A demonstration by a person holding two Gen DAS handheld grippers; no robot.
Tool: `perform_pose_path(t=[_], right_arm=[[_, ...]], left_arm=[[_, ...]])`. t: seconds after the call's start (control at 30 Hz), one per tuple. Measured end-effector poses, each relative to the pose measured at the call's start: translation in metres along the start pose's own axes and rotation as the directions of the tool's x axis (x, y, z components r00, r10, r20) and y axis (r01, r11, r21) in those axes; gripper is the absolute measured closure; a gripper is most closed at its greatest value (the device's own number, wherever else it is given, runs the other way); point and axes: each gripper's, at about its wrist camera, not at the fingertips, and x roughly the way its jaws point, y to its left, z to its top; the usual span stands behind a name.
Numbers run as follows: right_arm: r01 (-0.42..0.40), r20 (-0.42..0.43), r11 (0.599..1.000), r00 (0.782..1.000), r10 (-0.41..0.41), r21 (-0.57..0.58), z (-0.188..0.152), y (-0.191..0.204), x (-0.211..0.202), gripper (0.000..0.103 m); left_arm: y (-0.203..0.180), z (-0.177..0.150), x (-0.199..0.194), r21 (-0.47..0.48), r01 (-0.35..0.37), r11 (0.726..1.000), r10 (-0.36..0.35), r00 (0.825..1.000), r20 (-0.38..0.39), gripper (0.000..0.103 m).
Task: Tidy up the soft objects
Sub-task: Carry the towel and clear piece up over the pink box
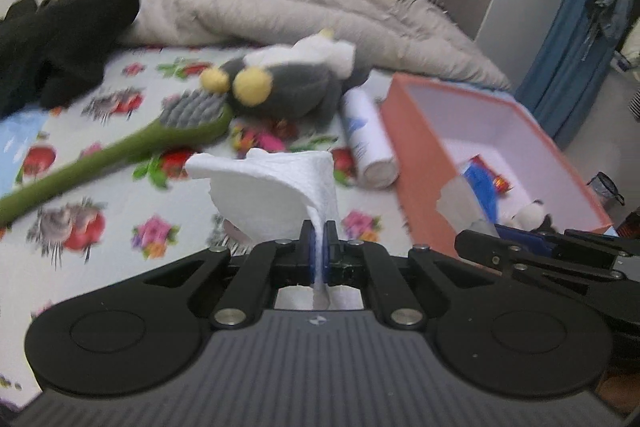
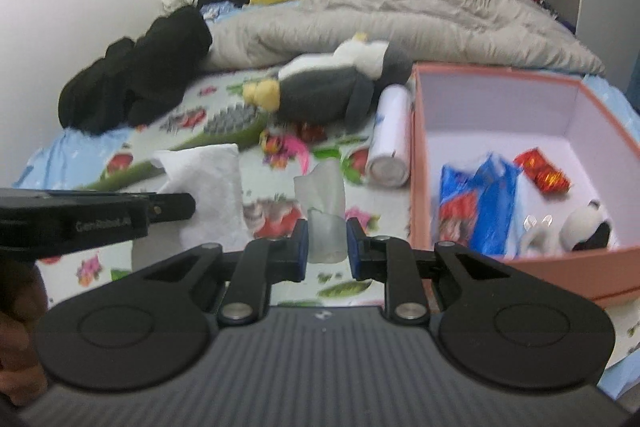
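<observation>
Tissue [image 1: 272, 195], white and crumpled, is hanging pinched in the closed left gripper [image 1: 319, 247]; the right gripper [image 2: 327, 243] is clamping a translucent wad [image 2: 324, 211]. "GenRobot" is showing on the left gripper's side.

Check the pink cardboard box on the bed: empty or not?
Not empty. The pink cardboard box is open-topped and holds a blue plastic packet, a red foil wrapper and a small black-and-white plush toy.
</observation>
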Motion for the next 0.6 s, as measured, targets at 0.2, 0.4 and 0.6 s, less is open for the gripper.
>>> perform_pose_path(t=[0.2, 0.4, 0.6], right_arm=[[0.024, 0.079, 0.999, 0.997, -0.023, -0.022, 0.035, -0.017, -0.026, 0.079], [0.045, 0.154, 0.999, 0.987, -0.041, -0.02, 0.065, -0.043, -0.047, 0.079], [0.066, 0.18, 0.998, 0.981, -0.066, 0.008, 0.082, -0.075, -0.056, 0.079]], left_arm=[[-0.034, 0.04, -0.008, 0.024, 0.048, 0.999, -0.049, 0.997, 0.058, 0.099], [-0.075, 0.079, -0.013, 0.058, 0.112, 0.992, -0.117, 0.987, 0.108, 0.098], [-0.117, 0.104, 0.0, 0.096, 0.166, 0.981, -0.177, 0.978, 0.114, 0.098]])
